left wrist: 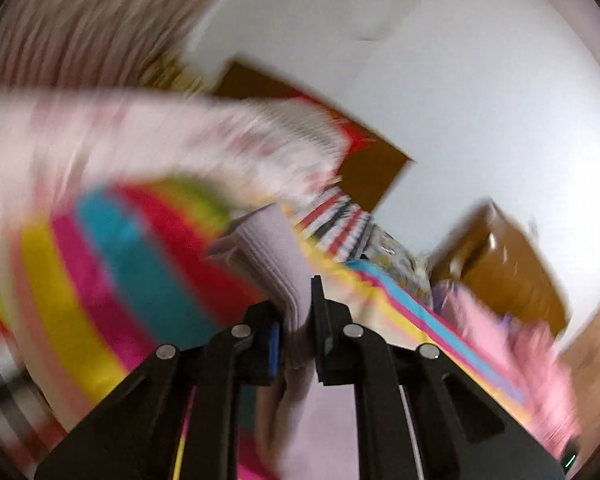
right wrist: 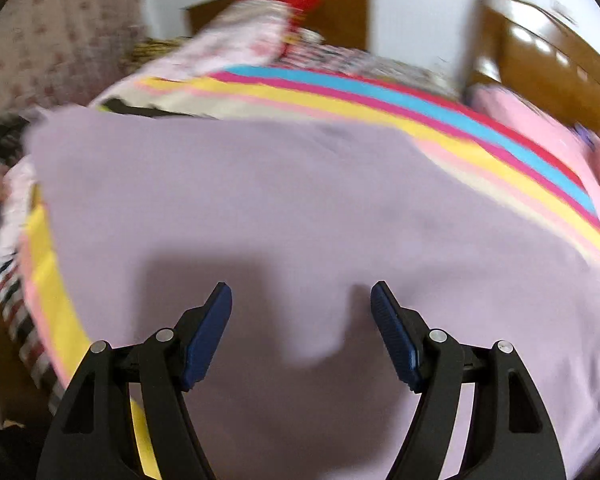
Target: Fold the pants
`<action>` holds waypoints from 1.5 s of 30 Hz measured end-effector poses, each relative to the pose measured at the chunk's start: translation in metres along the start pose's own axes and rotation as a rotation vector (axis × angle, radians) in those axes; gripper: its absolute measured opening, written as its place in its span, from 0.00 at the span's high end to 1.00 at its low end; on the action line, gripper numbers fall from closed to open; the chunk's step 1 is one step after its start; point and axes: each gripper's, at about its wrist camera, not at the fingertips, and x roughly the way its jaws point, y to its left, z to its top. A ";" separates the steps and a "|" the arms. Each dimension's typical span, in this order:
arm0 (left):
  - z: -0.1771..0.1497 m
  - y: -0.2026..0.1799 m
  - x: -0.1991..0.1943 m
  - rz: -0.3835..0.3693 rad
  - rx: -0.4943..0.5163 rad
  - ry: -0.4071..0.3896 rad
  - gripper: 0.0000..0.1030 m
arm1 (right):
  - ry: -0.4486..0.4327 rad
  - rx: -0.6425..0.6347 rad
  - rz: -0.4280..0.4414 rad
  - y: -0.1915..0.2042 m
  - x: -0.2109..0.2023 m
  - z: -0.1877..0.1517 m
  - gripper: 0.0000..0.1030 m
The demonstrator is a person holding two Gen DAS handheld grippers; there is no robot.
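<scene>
Between the black fingers of the left gripper (left wrist: 296, 312) sits a bunched fold of lilac pants (left wrist: 272, 256), jaws closed tight on the fabric w/ only the cloth's thickness separating them; the blue pad shows on the left finger, cloth rising in a ribbed-looking bundle above the tips. Left wrist view is heavily motion-blurred. Behind the clamped fold lies a striped bedsheet (left wrist: 112, 264) w/ yellow, pink, blue & red bands, plus a pale floral blanket (left wrist: 140, 140) sweeping across upper left. Brown headboard (left wrist: 364, 160) & white wall (left wrist: 480, 100) sit beyond. On the right wrist view, the right gripper (right wrist: 301, 300) hangs w/ jaws spread wide, holding nothing, blue pads (right wrist: 206, 340) facing inward over the pants (right wrist: 260, 200). Pants are spread broad & fairly flat across the bed, covering most of the sheet (right wrist: 380, 100), its stripes showing along the far & left edges. Gripper shadow falls on the lilac cloth just ahead of the tips. Whether the tips touch the cloth, can't tell. Pink fabric (right wrist: 520, 120) lies at far right near a brown wooden cabinet (right wrist: 540, 60).
</scene>
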 end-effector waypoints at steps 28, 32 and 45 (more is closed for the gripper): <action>-0.161 -0.173 -0.030 -0.361 0.514 0.175 0.02 | -0.082 0.326 0.443 -0.019 -0.041 -0.020 0.33; -0.167 -0.110 -0.020 -0.181 0.434 0.242 0.02 | 0.050 0.322 0.497 0.015 -0.011 -0.014 0.34; -0.203 -0.103 -0.026 -0.195 0.477 0.295 0.02 | 0.005 0.464 0.466 0.032 0.020 0.015 0.85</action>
